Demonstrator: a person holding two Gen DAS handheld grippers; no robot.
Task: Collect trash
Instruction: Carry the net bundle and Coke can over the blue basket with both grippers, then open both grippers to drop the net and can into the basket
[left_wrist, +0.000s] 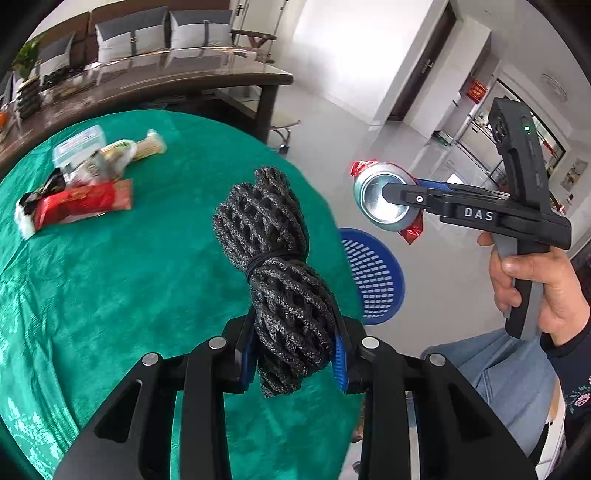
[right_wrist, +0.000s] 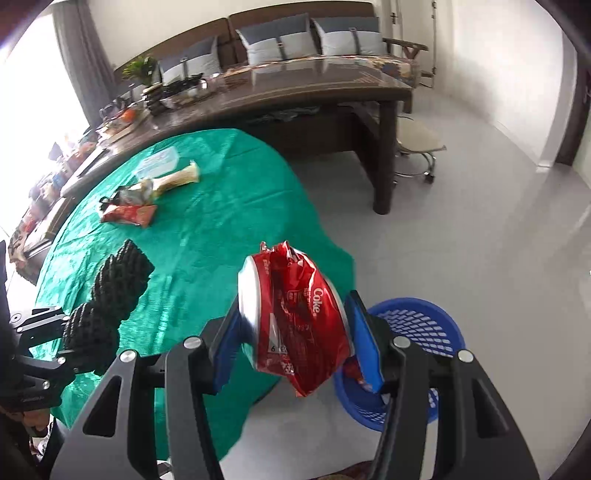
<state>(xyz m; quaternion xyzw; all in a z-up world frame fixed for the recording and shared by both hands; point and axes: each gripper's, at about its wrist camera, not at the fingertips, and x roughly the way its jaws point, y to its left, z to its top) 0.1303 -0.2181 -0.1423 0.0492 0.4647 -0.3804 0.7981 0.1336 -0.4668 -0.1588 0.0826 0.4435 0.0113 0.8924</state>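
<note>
My left gripper (left_wrist: 295, 363) is shut on a black foam net bundle (left_wrist: 277, 266) tied at its waist, held above the green-clothed round table (left_wrist: 110, 277). My right gripper (right_wrist: 295, 341) is shut on a red Coke can (right_wrist: 255, 295) together with a red wrapper (right_wrist: 306, 332). In the left wrist view the can (left_wrist: 384, 201) hangs in the right gripper (left_wrist: 397, 197) beyond the table's edge, above a blue basket (left_wrist: 373, 277). The basket (right_wrist: 417, 325) stands on the floor just right of the can in the right wrist view. The bundle (right_wrist: 110, 295) shows at left there.
A heap of wrappers and packets (left_wrist: 88, 184) lies on the far side of the table, also seen as the heap (right_wrist: 147, 195). A long dark wooden table (right_wrist: 295, 96) with a sofa behind it stands beyond. A stool (right_wrist: 417, 147) is on the grey floor.
</note>
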